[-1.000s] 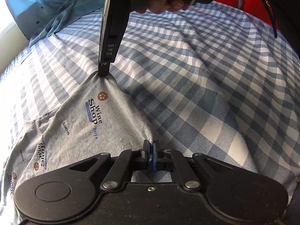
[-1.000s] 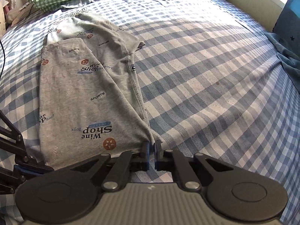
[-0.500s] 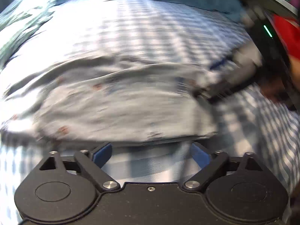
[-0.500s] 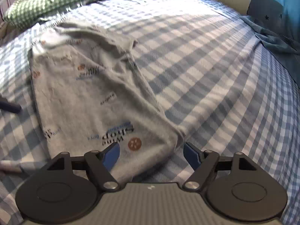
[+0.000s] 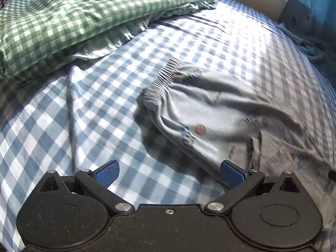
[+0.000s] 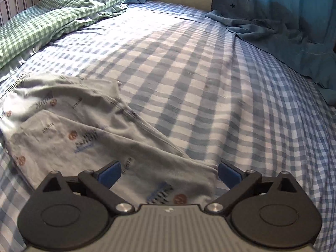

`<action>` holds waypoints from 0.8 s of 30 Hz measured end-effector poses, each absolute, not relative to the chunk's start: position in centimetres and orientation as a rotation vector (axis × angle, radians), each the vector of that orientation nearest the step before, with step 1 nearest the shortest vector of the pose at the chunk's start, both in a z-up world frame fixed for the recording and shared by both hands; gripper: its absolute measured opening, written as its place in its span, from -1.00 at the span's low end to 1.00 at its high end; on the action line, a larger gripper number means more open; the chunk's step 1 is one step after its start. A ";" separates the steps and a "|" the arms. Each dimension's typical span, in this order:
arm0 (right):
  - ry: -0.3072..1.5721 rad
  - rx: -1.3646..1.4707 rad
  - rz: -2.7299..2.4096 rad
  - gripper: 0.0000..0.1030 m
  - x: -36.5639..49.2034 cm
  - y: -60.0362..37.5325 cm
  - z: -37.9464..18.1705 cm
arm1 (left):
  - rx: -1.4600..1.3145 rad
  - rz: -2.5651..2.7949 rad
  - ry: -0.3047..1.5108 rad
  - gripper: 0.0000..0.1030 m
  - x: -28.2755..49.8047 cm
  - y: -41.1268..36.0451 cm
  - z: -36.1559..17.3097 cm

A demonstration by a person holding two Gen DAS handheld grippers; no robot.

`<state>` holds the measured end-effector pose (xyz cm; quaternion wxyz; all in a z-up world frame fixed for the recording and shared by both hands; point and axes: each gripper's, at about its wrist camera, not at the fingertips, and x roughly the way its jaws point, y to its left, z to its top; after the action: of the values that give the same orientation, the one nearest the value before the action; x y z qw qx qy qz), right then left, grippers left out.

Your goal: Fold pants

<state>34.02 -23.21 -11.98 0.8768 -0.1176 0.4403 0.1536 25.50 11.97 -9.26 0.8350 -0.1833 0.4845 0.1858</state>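
Pants [image 6: 79, 138] lie crumpled on the blue checked sheet [image 6: 210, 88], near a green checked pillow [image 5: 63, 21]. The left gripper [image 5: 169, 173] is wide open, holding nothing. The right gripper [image 6: 169, 173] is wide open too, just above the pants.

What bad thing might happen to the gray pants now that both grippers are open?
1. The pants lie loose and wrinkled on the checked sheet, so the next fold may come out crooked.
2. The left gripper is open over mostly bare sheet, so closing there might pinch bedding instead.
3. The right gripper could grab just one layer.
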 end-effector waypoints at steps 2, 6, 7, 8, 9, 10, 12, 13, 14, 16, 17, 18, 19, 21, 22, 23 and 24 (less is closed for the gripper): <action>0.914 -0.250 0.348 0.98 34.1 -19.8 -12.0 | -0.407 0.398 0.999 0.98 26.1 14.6 -9.3; 0.888 -0.280 0.340 0.98 35.5 -13.5 -12.4 | -0.439 0.363 0.965 0.98 27.9 18.8 -9.9; 0.880 -0.283 0.322 0.98 36.3 -12.5 -12.5 | -0.441 0.340 0.964 0.98 28.5 19.6 -10.3; 0.874 -0.281 0.297 0.98 37.2 -11.4 -12.8 | -0.440 0.320 0.967 0.98 29.0 20.2 -10.6; 0.870 -0.276 0.272 0.98 38.1 -10.7 -12.9 | -0.439 0.299 0.972 0.98 29.4 20.6 -11.0; 0.867 -0.268 0.248 0.98 39.1 -10.0 -13.2 | -0.438 0.286 0.977 0.98 29.8 20.9 -11.2; 0.864 -0.251 0.212 0.98 41.0 -9.1 -13.9 | -0.433 0.270 0.988 0.98 30.6 21.4 -11.8; 0.865 -0.250 0.195 0.99 41.8 -8.7 -14.2 | -0.433 0.265 0.990 0.98 30.9 21.6 -11.9; 0.871 -0.255 0.180 0.99 42.6 -8.4 -14.7 | -0.434 0.257 0.993 0.98 31.2 21.8 -12.2; 0.898 -0.270 0.159 0.99 43.7 -7.9 -15.6 | -0.438 0.254 1.002 0.98 31.7 22.1 -12.5; 0.926 -0.284 0.158 0.99 44.3 -7.7 -16.3 | -0.440 0.252 1.006 0.98 31.9 22.2 -12.7; 0.949 -0.296 0.163 0.99 44.7 -7.5 -16.9 | -0.441 0.252 1.010 0.98 32.1 22.3 -12.8; 0.947 -0.295 0.171 1.00 44.8 -7.5 -17.2 | -0.443 0.256 1.016 0.98 32.2 22.4 -13.0; 0.950 -0.289 0.182 1.00 44.9 -7.6 -16.9 | -0.452 0.258 1.023 0.98 32.5 22.5 -13.1; 0.954 -0.289 0.182 0.99 44.8 -7.7 -16.7 | -0.458 0.257 1.026 0.98 32.6 22.6 -13.2; 0.945 -0.293 0.178 0.99 44.6 -7.7 -16.3 | -0.462 0.255 1.029 0.98 32.6 22.6 -13.3; 0.929 -0.300 0.171 0.99 44.2 -7.7 -15.7 | -0.464 0.250 1.031 0.98 32.7 22.6 -13.3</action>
<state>44.21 -7.69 -15.66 0.8798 -0.1442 0.4455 0.0822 32.72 22.55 -13.28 0.8369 -0.2193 0.4873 0.1182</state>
